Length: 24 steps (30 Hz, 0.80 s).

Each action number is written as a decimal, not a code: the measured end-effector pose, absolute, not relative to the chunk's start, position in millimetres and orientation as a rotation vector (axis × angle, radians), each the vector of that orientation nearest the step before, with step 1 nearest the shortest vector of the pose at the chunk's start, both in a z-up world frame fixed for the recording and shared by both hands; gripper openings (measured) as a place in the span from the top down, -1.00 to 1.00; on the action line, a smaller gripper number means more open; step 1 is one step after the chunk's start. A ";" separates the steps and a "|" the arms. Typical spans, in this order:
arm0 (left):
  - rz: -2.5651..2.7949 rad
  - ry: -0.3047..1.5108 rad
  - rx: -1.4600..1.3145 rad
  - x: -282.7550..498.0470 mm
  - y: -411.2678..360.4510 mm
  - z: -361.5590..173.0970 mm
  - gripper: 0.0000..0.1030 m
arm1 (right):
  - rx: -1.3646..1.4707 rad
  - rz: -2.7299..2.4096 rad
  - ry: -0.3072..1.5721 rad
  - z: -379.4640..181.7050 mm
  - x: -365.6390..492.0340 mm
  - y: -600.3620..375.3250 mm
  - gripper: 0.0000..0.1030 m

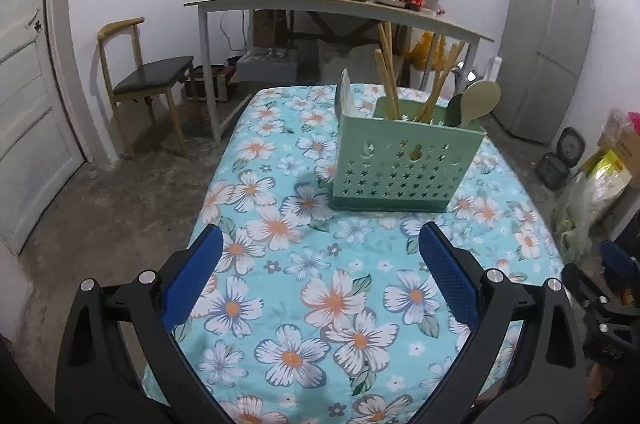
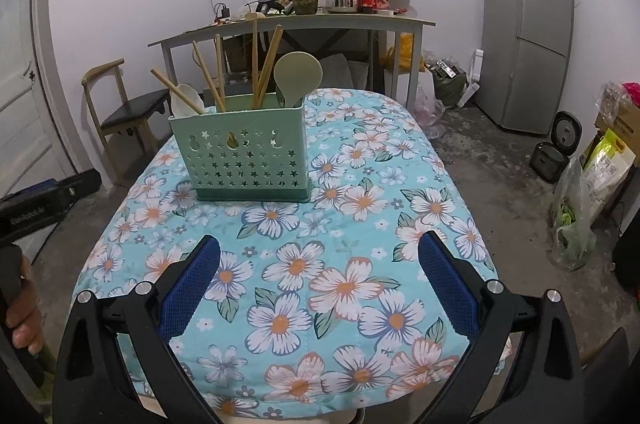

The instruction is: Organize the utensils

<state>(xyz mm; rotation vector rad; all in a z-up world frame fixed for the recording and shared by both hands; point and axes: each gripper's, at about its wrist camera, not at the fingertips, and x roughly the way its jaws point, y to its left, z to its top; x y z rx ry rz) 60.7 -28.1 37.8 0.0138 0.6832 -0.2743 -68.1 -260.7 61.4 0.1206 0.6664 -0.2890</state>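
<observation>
Left wrist view: left tool (image 1: 320, 260), fingers spread, empty, above the floral surface (image 1: 340, 304). One green caddy (image 1: 404, 164) upright toward the far end, holding one green spoon (image 1: 478, 102); wooden chopsticks (image 1: 390, 76), count unclear.

Right wrist view: right tool (image 2: 320, 264), fingers spread, empty. Same caddy (image 2: 248, 156), upright; six chopsticks (image 2: 260, 68), one green spoon (image 2: 298, 74), one white utensil (image 2: 186, 100).

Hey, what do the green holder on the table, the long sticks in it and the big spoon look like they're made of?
The holder looks like matte moulded plastic: thin even walls with star-shaped cutouts. The sticks look like bamboo or pale wood, tan and unglossy; the grain is too small to tell. The big spoon appears to be smooth plastic, uniform pale green with no shine.
</observation>
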 end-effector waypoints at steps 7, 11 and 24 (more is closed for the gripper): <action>-0.210 0.681 0.051 59.6 -35.1 36.4 -0.84 | 0.167 -0.280 0.679 60.6 -65.3 -268.7 -0.87; -0.198 0.718 0.034 64.3 -35.8 32.9 -0.84 | 0.187 -0.261 0.690 59.2 -63.8 -272.7 -0.87; -0.176 0.733 0.076 67.6 -44.6 26.4 -0.84 | 0.174 -0.215 0.716 54.2 -58.2 -276.4 -0.87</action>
